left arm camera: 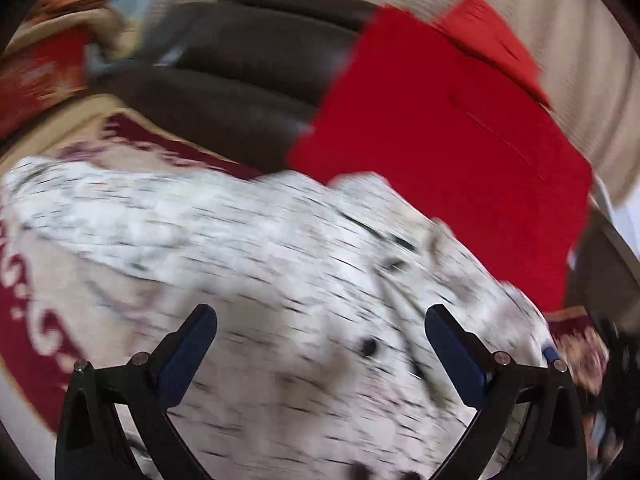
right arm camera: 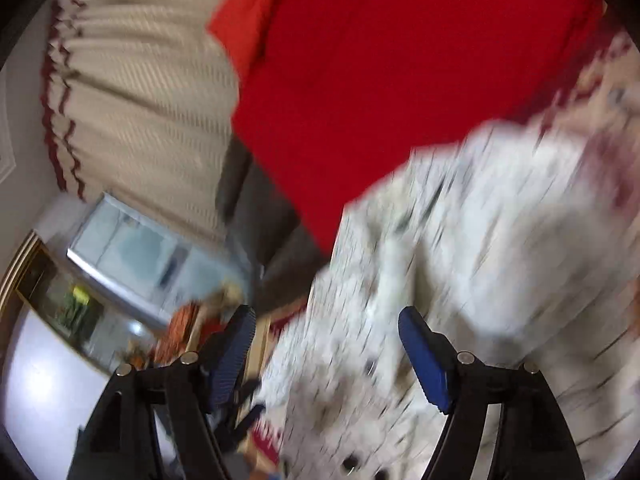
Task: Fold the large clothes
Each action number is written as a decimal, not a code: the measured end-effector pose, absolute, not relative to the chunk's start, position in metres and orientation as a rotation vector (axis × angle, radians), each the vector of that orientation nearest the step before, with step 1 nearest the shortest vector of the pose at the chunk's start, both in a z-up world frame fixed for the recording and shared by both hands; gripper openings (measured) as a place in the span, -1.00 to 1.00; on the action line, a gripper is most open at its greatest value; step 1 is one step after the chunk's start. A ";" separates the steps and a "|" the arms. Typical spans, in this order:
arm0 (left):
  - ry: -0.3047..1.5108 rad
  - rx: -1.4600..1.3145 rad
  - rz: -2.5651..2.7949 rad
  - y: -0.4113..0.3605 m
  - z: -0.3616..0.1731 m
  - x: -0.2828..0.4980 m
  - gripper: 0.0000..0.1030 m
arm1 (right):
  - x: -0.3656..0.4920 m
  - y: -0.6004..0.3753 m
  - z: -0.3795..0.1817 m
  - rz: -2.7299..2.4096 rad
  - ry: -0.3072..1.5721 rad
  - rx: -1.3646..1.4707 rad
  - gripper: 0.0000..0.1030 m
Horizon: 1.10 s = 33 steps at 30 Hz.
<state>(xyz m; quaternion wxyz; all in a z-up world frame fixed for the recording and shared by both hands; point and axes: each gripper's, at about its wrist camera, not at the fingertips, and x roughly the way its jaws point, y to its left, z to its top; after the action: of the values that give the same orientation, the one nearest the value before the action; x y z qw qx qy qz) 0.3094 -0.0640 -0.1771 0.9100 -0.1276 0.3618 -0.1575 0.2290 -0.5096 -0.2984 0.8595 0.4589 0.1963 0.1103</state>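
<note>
Both views motion-blurred. White shirt [left arm camera: 280, 248] with black flecks and dark buttons lies spread over a red-and-cream patterned rug [left arm camera: 24, 320], its far edge beside a flat red cloth [left arm camera: 440, 140] (folded or not, cannot tell). Left tool [left arm camera: 320, 332] hangs over the shirt, blue pads spread wide, nothing between them. Right tool [right arm camera: 326, 332] also spread, shirt fabric below and behind the gap, pads not pressing it. Dark sofa [left arm camera: 240, 92] and cream curtain [right arm camera: 152, 92] behind. No containers discernible.

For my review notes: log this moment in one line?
left gripper: open | right gripper: open | white speckled garment: unheld | red cloth: behind
</note>
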 end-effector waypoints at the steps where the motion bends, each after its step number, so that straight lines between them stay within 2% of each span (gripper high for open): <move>1: 0.755 -0.240 -0.359 -0.080 -0.178 0.307 1.00 | 0.224 -0.523 -0.298 0.163 0.386 0.964 0.19; 2: 0.761 -0.208 -0.387 -0.098 -0.179 0.306 1.00 | 0.222 -0.529 -0.298 0.125 0.371 0.973 -0.19; 3: 0.759 -0.172 -0.403 -0.118 -0.179 0.305 1.00 | 0.221 -0.536 -0.299 0.090 0.358 0.988 -0.31; 7: 0.746 -0.016 -0.383 -0.177 -0.182 0.306 1.00 | 0.215 -0.566 -0.302 -0.023 0.344 1.024 -0.31; 11: 0.808 0.248 -0.173 -0.227 -0.214 0.325 1.00 | 0.226 -0.571 -0.317 -0.060 0.398 1.044 -0.32; 13: 0.856 0.239 -0.139 -0.221 -0.226 0.332 0.89 | 0.238 -0.580 -0.326 -0.068 0.472 1.036 -0.32; 15: 0.916 0.128 -0.208 -0.206 -0.231 0.342 0.29 | 0.237 -0.584 -0.340 -0.064 0.537 1.055 -0.30; 16: 0.933 0.046 -0.278 -0.195 -0.230 0.347 0.16 | 0.238 -0.585 -0.343 -0.055 0.545 1.070 -0.30; 18: 0.932 -0.043 -0.338 -0.181 -0.228 0.350 -0.26 | 0.237 -0.585 -0.340 -0.052 0.526 1.075 -0.32; 20: 0.903 -0.111 -0.391 -0.165 -0.220 0.349 -0.47 | 0.235 -0.580 -0.328 -0.016 0.480 1.035 -0.32; 25: 0.788 -0.084 -0.327 -0.127 -0.198 0.339 -0.49 | 0.241 -0.552 -0.312 0.028 0.476 0.914 -0.27; 27: 0.795 -0.087 -0.302 -0.110 -0.200 0.342 -0.49 | 0.252 -0.538 -0.316 0.042 0.537 0.877 -0.27; 31: 0.901 -0.192 -0.269 -0.067 -0.215 0.358 -0.49 | 0.280 -0.509 -0.348 0.039 0.812 0.820 -0.27; 32: 0.919 -0.223 -0.271 -0.061 -0.217 0.358 -0.41 | 0.281 -0.505 -0.352 0.044 0.815 0.830 -0.27; 33: 0.937 -0.254 -0.278 -0.056 -0.218 0.357 -0.24 | 0.280 -0.503 -0.352 0.051 0.805 0.834 -0.27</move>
<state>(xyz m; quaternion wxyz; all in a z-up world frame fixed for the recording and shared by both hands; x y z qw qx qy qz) 0.3565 -0.0560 -0.2176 0.8752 -0.1215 0.4488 -0.1333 0.2796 -0.5032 -0.3519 0.8365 0.3938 0.3802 0.0239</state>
